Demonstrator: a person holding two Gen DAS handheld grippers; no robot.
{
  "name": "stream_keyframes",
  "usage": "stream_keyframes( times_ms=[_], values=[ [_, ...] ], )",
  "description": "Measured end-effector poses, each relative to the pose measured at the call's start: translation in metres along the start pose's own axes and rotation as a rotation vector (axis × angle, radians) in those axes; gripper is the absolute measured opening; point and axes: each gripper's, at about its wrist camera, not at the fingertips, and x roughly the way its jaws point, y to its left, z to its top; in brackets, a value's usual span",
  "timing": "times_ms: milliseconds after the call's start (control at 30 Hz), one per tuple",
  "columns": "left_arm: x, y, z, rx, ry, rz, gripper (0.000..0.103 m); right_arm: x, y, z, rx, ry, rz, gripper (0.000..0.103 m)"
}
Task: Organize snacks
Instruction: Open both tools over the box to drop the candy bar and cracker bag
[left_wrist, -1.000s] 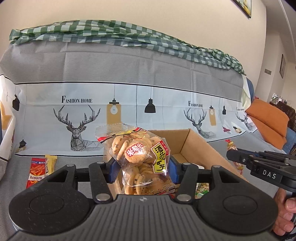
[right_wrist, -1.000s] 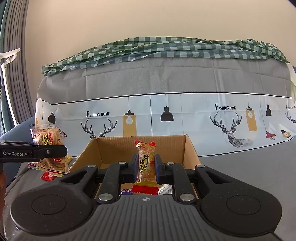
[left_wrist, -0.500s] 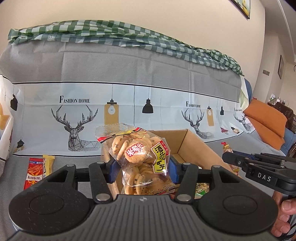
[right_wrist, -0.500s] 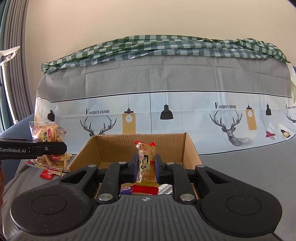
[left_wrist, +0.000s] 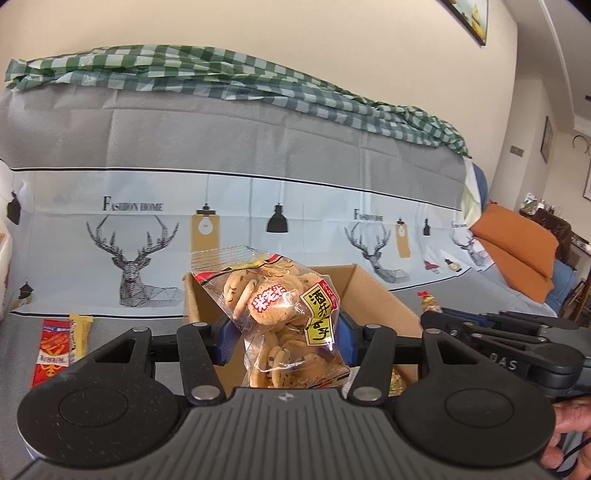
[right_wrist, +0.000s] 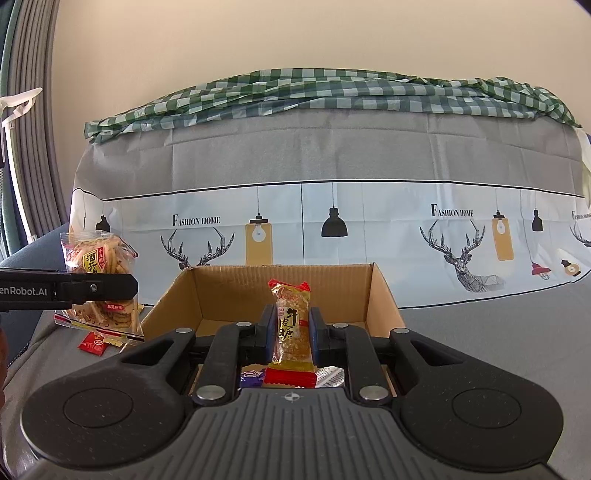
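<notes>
My left gripper (left_wrist: 282, 328) is shut on a clear bag of small cookies (left_wrist: 280, 314) and holds it upright just left of and in front of an open cardboard box (left_wrist: 373, 295). My right gripper (right_wrist: 293, 328) is shut on a yellow wrapped candy bar (right_wrist: 291, 325) and holds it upright over the box (right_wrist: 380, 295). A few small wrapped snacks (right_wrist: 288, 378) lie in the box bottom. The cookie bag (right_wrist: 101, 280) and left gripper also show at the left of the right wrist view. The right gripper (left_wrist: 498, 343) shows at the right of the left wrist view.
A red snack packet (left_wrist: 51, 349) and a yellow one (left_wrist: 79, 334) lie on the grey sofa seat left of the box. A small red wrapper (right_wrist: 94, 343) lies under the cookie bag. The deer-print cover (right_wrist: 332, 229) rises behind. Orange cushions (left_wrist: 517, 251) lie far right.
The left gripper with the cookie bag has edged right, closer to the box. The right gripper holds its candy bar over the box much as before.
</notes>
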Motion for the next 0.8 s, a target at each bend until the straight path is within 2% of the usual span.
stream_keyframes(
  times_ms=[67,100,133,167,233,267,400,533,800],
  values=[
    [-0.001,-0.003,0.000,0.001,-0.002,-0.029,0.064,0.001,0.000,0.000,0.001,0.004,0.000,0.020],
    [-0.002,-0.005,0.000,0.005,-0.008,-0.040,0.073,0.002,0.000,0.000,0.002,0.007,-0.001,0.021],
    [-0.003,-0.006,0.000,0.009,-0.017,-0.045,0.080,0.003,0.000,-0.001,0.001,0.011,-0.002,0.031],
    [-0.004,-0.008,0.000,0.012,-0.027,-0.048,0.081,0.003,0.000,-0.001,0.001,0.013,-0.008,0.045],
    [-0.005,-0.008,0.000,0.011,-0.034,-0.056,0.086,0.003,0.000,-0.001,-0.004,0.007,-0.023,0.057],
    [-0.005,-0.008,-0.001,0.007,-0.032,-0.059,0.086,0.003,0.001,-0.001,-0.006,0.004,-0.029,0.059],
    [-0.001,-0.008,-0.003,0.003,-0.026,-0.054,0.089,0.005,0.001,-0.001,-0.001,0.007,-0.045,0.064],
    [-0.006,-0.009,-0.007,0.047,-0.065,-0.031,0.090,0.010,0.004,-0.001,0.012,0.005,-0.065,0.073],
    [-0.020,0.020,-0.014,0.010,-0.002,0.025,0.091,0.018,0.032,-0.003,0.041,-0.026,-0.112,0.077]
  ],
)
